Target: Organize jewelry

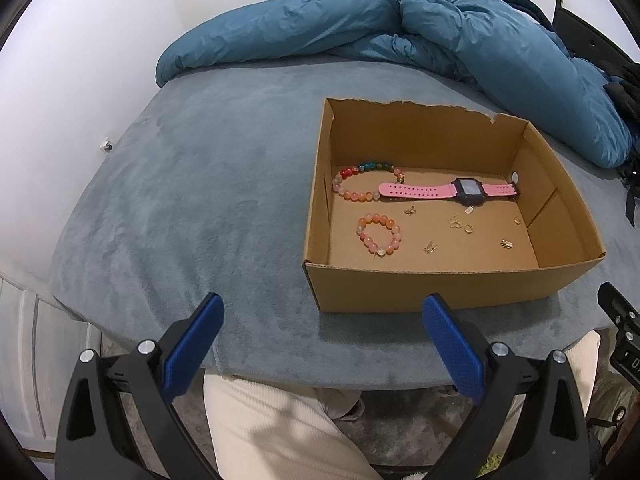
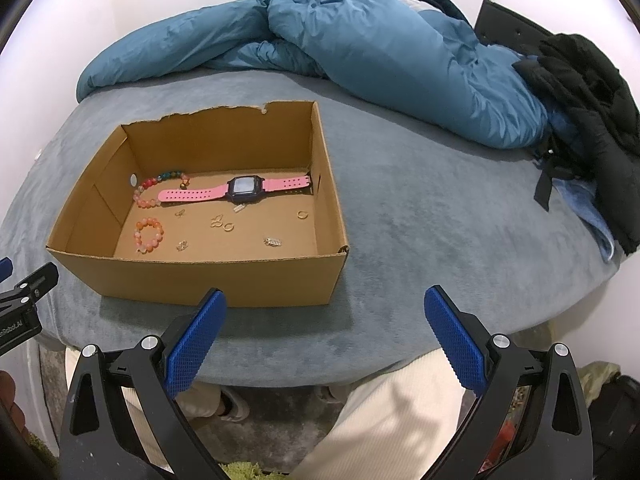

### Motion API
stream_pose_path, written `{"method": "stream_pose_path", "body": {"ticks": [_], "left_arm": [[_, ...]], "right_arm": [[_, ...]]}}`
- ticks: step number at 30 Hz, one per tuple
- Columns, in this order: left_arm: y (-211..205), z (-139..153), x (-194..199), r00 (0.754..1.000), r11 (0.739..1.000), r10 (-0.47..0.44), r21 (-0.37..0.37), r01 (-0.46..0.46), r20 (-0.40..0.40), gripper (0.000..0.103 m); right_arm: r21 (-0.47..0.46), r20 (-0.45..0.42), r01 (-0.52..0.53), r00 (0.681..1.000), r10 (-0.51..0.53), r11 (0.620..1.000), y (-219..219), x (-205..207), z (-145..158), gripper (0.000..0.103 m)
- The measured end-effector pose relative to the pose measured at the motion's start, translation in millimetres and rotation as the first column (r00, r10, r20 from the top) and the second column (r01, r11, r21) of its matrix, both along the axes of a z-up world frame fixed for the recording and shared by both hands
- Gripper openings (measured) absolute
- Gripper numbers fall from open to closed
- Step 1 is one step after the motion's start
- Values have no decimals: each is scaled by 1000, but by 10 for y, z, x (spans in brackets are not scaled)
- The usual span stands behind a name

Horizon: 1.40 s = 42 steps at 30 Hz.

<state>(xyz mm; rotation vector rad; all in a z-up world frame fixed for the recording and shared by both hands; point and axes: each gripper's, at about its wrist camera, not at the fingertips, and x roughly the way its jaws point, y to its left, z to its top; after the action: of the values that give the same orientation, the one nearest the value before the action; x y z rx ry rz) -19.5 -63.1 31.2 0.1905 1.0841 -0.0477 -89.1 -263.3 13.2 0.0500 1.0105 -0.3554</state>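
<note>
You held both grippers (image 1: 323,312) (image 2: 325,306) spread near the box (image 1: 440,286); the watch (image 1: 448,191) wanted a strap-edge pinch.

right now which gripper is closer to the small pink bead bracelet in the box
Left. The left gripper hovers open just outside the cardboard box, nearly in line with the small bead bracelet. The right gripper sits off toward the box's right corner.

Left gripper (image 1: 323,312) jaws spread wide, empty, right gripper (image 2: 325,308) likewise, level beside it, cream-trousered legs (image 1: 272,424) beneath both
</note>
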Motion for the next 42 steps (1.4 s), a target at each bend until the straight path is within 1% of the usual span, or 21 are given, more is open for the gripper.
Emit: {"method": "stream_pose_path", "body": {"ticks": [28,42], "left_arm": [[-15,73,-10,999,1000,-22,-9,22,34,97],[-25,87,-20,999,1000,-26,-11,27,36,97]], "right_arm": [[-9,16,16,1000,-16,1000,10,-38,45,95],[-7,18,21,1000,-21,1000,6,-44,56,95]]}}
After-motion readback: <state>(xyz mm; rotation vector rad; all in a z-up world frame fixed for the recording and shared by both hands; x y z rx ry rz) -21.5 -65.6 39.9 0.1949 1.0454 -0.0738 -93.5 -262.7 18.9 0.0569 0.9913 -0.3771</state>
